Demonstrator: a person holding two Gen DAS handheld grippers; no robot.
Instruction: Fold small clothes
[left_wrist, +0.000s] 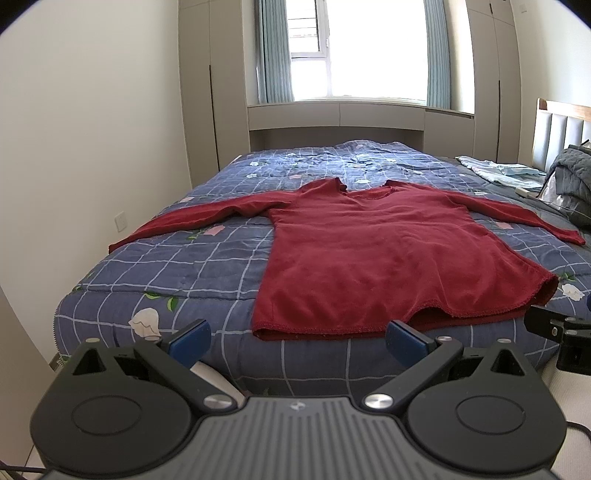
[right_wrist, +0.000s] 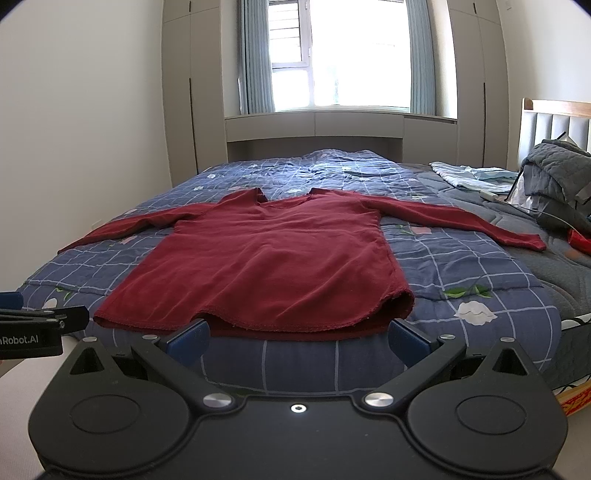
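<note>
Left gripper (left_wrist: 297, 341): black arms, blue pads (left_wrist: 190, 339), silver screws, ribbed grey body.
Right gripper (right_wrist: 297, 341): black, blue pads (right_wrist: 408, 341), "Robot.AI" lettering on the other.

blue checked quilt (left_wrist: 207, 266), grey blanket (right_wrist: 554, 173)

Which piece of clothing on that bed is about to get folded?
Find the big bed with the blue checked quilt under the window. Spread flat across its near end lies a dark red long-sleeved top, both sleeves stretched out sideways, hem toward the open tongs. The pale blue fabric and grey quilted bedding by the headboard are bunched up.
</note>
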